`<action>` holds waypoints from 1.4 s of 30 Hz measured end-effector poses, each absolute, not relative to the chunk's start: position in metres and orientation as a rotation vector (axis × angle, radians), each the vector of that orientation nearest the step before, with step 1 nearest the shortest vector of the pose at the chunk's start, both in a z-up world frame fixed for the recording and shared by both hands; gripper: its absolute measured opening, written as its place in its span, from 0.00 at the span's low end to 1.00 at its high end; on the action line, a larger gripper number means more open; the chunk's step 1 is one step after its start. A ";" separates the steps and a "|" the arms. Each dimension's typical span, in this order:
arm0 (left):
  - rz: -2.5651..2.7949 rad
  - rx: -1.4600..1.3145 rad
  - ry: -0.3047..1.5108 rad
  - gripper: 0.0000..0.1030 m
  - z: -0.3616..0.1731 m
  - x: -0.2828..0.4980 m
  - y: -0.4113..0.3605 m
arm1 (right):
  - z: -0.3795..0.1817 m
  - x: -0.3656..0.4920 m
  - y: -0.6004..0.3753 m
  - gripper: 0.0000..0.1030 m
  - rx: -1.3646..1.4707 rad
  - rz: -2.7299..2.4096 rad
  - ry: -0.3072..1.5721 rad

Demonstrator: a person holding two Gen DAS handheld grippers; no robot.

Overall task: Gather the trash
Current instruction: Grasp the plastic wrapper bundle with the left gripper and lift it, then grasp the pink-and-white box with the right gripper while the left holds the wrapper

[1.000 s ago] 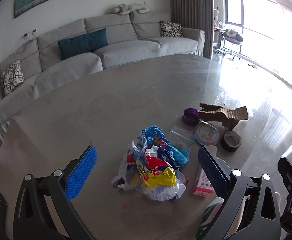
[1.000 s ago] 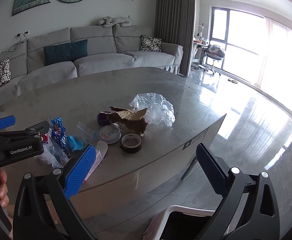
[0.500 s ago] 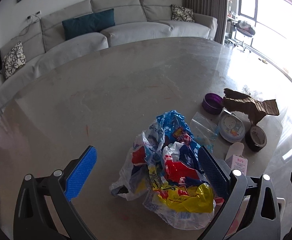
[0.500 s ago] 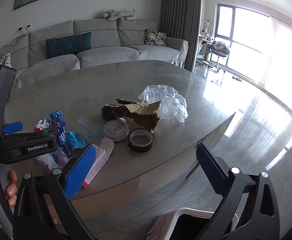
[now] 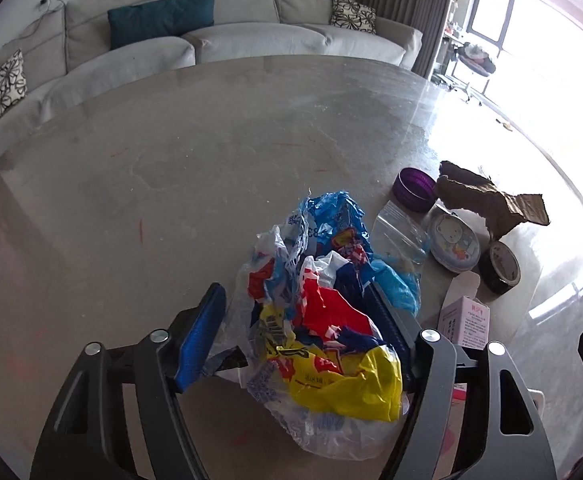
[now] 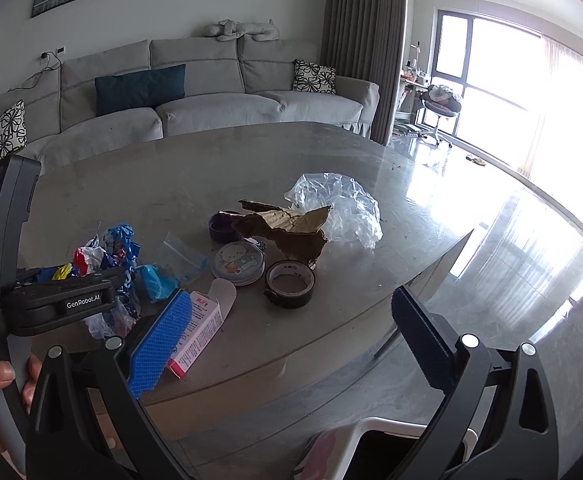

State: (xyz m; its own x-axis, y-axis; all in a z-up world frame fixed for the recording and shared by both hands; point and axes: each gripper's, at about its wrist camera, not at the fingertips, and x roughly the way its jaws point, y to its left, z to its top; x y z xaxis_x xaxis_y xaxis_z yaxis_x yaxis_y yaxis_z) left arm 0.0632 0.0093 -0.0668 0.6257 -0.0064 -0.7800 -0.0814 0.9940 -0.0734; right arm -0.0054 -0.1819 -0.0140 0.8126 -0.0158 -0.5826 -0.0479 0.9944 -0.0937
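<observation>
My left tongs straddle the wrapper wad at bottom centre of the left view, one blue pad touching its clear left edge, the other buried along its right side. The jaws look partly closed around the wad; I cannot tell whether they are pinching it yet. My right tongs hang wide open and empty off the table edge, above a white bin at the bottom of the right view.

What worries me:
- The wad is loose, slippery film. If the pads catch only the outer clear layer, I judge the coloured wrappers inside could slide out when I lift.
- The wad reaches past the pad tips toward frame centre, so the far blue piece may droop and drag.
- The pink box, lower right in the left view, lies just beside my right finger; a sideways swing could knock it off the edge.
- The zip bag lies right beside the wad and may come along, then fall.

Cardboard, tape roll, tin, purple cap and clear plastic remain uncollected.
</observation>
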 end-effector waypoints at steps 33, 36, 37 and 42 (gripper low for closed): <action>0.073 0.026 0.668 0.24 0.033 0.003 0.039 | -0.004 -0.012 -0.149 0.97 -0.105 0.059 0.594; 0.080 0.034 0.662 0.24 0.037 -0.002 0.045 | -0.012 -0.007 -0.143 0.97 -0.103 0.051 0.601; 0.087 0.039 0.659 0.24 0.037 -0.003 0.046 | -0.016 -0.004 -0.140 0.97 -0.100 0.050 0.607; 0.100 0.046 0.665 0.24 0.032 -0.003 0.054 | -0.041 0.008 -0.127 0.97 -0.098 0.032 0.627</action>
